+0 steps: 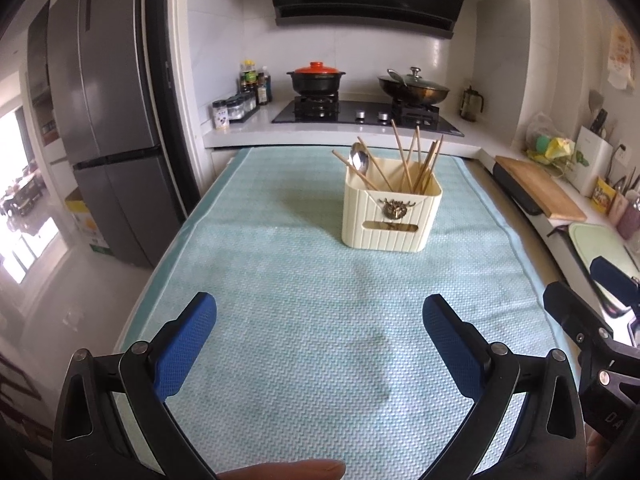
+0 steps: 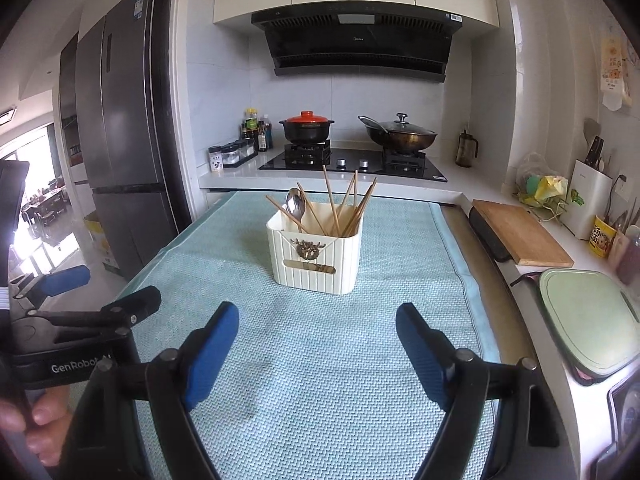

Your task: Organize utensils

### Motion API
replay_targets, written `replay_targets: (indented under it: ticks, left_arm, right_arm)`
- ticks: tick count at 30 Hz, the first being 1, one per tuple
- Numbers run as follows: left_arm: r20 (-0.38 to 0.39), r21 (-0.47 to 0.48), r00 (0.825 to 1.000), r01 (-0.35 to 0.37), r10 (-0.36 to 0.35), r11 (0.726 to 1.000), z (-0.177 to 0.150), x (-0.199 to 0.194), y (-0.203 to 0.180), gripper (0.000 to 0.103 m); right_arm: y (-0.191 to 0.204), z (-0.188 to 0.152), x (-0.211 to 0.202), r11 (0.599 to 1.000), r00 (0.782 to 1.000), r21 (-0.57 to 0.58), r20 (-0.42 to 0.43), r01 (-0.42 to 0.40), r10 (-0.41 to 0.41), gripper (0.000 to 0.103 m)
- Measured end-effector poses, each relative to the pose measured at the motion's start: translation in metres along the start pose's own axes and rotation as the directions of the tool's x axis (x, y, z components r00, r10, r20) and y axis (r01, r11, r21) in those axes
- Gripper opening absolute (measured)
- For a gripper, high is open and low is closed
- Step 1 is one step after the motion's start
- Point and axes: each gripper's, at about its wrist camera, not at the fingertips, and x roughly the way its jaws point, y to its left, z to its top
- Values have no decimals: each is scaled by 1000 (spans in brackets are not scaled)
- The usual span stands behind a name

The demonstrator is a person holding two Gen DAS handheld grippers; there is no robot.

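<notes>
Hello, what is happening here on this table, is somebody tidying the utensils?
A person holds a two-finger tool in each hand above a light blue towel on the table. Both the left tool and the right tool are open and hold nothing. The wooden chopsticks and a metal spoon already stand in the cream holder in the middle of the towel. No loose utensils show on the towel, so the tidying looks finished.
</notes>
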Motion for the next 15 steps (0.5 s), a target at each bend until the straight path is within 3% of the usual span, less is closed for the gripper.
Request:
replay_targets:
  ticks: [15]
  left_arm:
    - [-11, 15, 1000, 1, -1, 1000, -1, 3, -5, 103]
  right_arm:
    - [3, -1, -1, 1000, 1000, -3, -10, -10, 10, 83]
